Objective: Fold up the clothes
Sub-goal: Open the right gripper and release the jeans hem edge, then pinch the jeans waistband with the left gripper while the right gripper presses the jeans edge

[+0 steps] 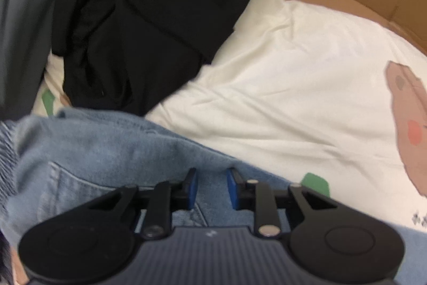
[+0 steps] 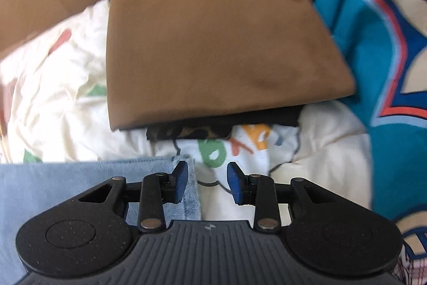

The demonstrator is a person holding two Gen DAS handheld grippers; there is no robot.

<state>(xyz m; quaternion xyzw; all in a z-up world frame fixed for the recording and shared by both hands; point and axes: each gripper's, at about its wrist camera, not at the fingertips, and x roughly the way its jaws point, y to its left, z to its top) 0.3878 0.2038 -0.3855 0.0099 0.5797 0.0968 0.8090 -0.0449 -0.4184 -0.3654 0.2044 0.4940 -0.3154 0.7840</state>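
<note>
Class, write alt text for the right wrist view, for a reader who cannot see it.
An open right gripper hovers at the edge of light blue jeans lying on a cream printed bedsheet. Ahead lies a folded brown garment on darker folded clothes, with a teal printed garment to its right.

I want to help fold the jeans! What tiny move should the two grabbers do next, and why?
Probably close the left gripper on the blue jeans. Its jaws are open right over the denim, holding nothing. The right gripper, also open, sits at the jeans' edge, so it could pinch next.
</note>
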